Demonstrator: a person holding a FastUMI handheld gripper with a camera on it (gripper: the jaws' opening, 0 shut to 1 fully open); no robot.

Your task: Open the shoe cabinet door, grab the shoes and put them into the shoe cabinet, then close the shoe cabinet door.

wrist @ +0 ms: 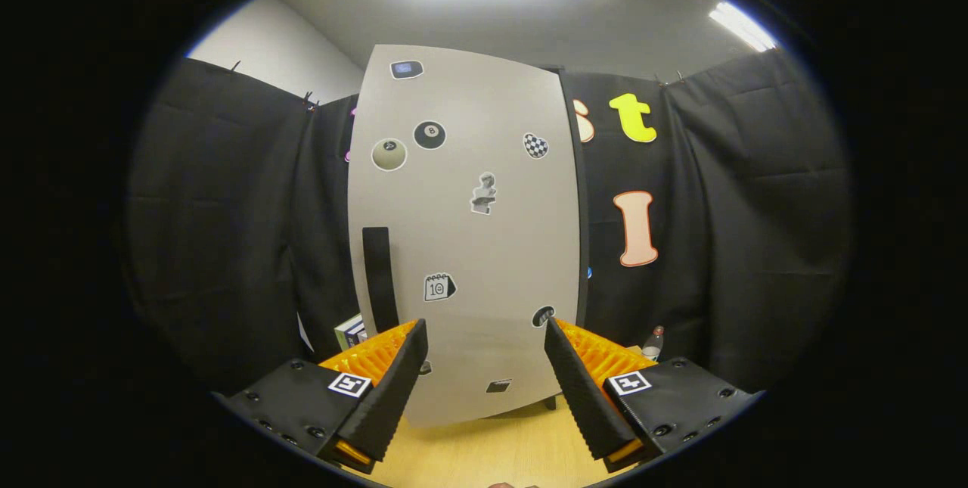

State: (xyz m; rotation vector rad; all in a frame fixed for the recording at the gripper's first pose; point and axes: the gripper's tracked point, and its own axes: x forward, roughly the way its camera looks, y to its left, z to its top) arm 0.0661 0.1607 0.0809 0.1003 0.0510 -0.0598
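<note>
A tall pale grey shoe cabinet (469, 246) stands upright straight ahead of me on a light wooden floor. Its door is shut and covered with several stickers. A dark vertical handle (377, 276) runs along the door's left side, just above my left finger. My gripper (484, 348) is open, its fingers spread wide with the lower part of the door showing between them and nothing held.
A small box (350, 331) sits on the floor left of the cabinet, behind my left finger. A small bottle (655, 342) stands to the cabinet's right. The wooden floor (484, 450) runs from the cabinet's foot toward me.
</note>
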